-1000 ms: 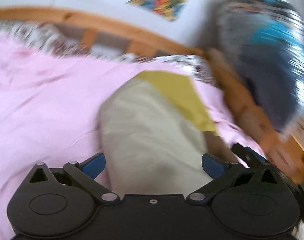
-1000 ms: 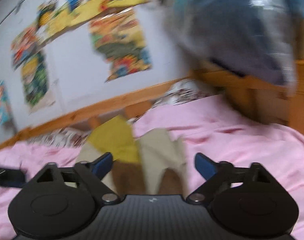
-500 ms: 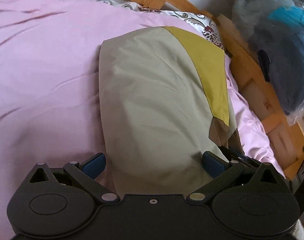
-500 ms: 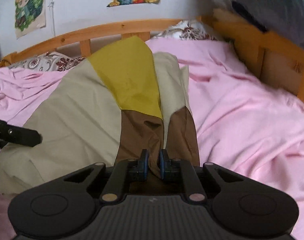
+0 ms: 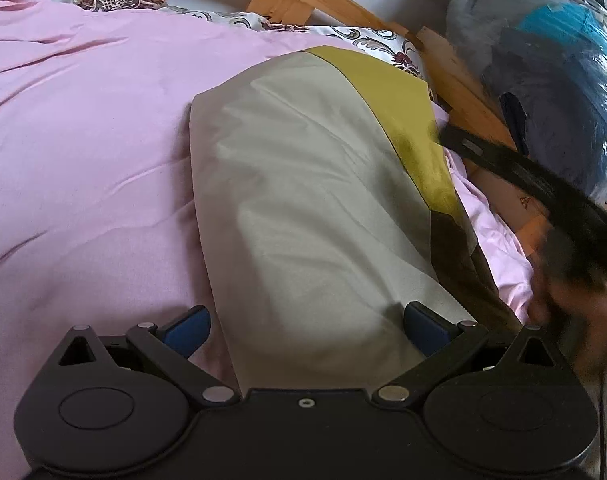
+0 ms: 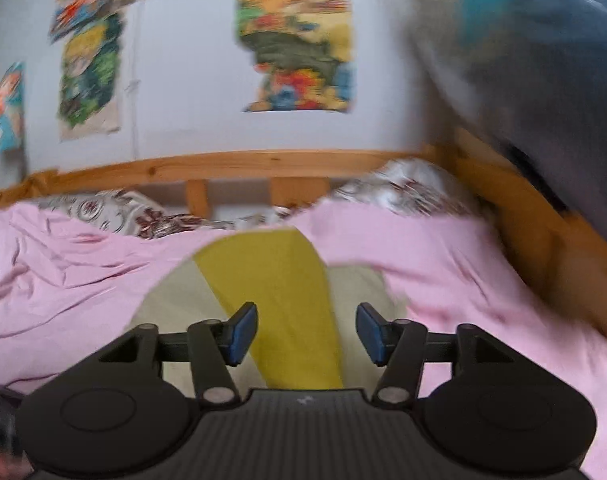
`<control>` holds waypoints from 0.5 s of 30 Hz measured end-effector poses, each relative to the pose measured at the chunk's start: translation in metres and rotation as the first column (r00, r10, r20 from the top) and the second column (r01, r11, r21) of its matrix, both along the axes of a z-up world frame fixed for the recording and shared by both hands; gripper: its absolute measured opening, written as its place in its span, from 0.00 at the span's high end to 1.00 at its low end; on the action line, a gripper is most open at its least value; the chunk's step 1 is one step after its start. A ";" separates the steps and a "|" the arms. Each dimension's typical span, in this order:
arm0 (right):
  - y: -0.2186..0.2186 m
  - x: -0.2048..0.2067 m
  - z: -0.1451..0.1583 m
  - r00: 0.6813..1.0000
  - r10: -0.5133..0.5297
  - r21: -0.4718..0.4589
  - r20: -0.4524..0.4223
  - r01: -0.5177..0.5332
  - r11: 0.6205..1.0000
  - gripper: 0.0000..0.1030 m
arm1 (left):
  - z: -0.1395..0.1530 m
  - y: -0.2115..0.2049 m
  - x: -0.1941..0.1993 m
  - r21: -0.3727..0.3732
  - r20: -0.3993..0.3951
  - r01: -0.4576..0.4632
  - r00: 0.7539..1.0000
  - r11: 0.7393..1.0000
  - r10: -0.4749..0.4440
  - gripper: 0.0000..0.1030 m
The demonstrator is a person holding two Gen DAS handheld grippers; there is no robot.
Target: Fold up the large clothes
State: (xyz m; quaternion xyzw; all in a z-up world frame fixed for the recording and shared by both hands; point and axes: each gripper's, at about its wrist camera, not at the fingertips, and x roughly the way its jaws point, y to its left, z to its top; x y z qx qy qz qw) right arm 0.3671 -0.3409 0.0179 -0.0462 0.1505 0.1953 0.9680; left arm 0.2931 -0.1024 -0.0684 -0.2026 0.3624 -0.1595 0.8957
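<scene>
While the folded garment [image 5: 303, 200] is lying flat on the pink bedsheet [image 5: 83, 140], straight ahead of both sets of tongs, this looks like the bit between folds, so it's all about resetting cleanly. The left tongs [image 5: 305, 326] are hanging released, blue pads spread either side of the near end of the beige cloth and not pinching it. The right tongs [image 6: 306, 334] are released too; their jaws have just been opening, and nothing is sitting between them, only the yellow panel [image 6: 279, 280] showing beyond the gap.

My take on doing this step well: the right tongs are clearing the fabric without snagging the brown hem, which is what you want. Before the next pinch I'd be checking that the long edges are lining up, since the beige side looks smooth but the brown part to the right of the left tongs is bunching a little. I'd be grabbing both near corners low and together, then carrying them toward the far end by the wooden bed rail [image 6: 231, 166], keeping the cloth taut so it isn't dragging the sheet.
</scene>
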 end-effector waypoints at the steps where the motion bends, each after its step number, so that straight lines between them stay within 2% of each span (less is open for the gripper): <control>1: 0.009 0.013 0.000 1.000 0.004 -0.022 -0.014 -0.005 1.000 0.31 | 0.000 0.000 0.001 -0.002 0.001 0.002 1.000 1.000 -0.002 0.01; 2: 0.017 0.027 -0.002 0.999 0.005 -0.041 -0.036 -0.006 0.999 0.31 | -0.001 0.001 0.000 -0.004 0.002 0.005 1.000 1.000 -0.005 0.01; 4: 0.024 0.046 -0.006 0.998 0.005 -0.074 -0.063 -0.010 0.997 0.43 | -0.003 0.003 0.000 -0.006 0.005 0.010 1.000 1.000 -0.010 0.01; 6: 0.027 0.055 -0.015 0.997 -0.020 -0.120 -0.079 0.010 0.993 0.78 | -0.004 0.004 0.000 -0.007 0.005 0.022 1.000 1.000 -0.022 0.01; 9: 0.021 0.055 -0.031 0.996 -0.045 -0.148 -0.081 0.033 0.988 0.84 | -0.005 0.003 0.001 -0.001 0.009 0.044 0.999 0.999 -0.044 0.01; 12: 0.013 0.054 -0.057 0.993 -0.065 -0.159 -0.101 0.049 0.986 0.84 | -0.007 0.000 0.004 0.003 0.008 0.067 0.998 0.998 -0.067 0.01; 15: 0.004 0.055 -0.077 0.991 -0.068 -0.103 -0.113 0.057 0.993 0.84 | -0.008 -0.004 0.004 0.030 0.021 0.084 0.996 0.996 -0.084 0.01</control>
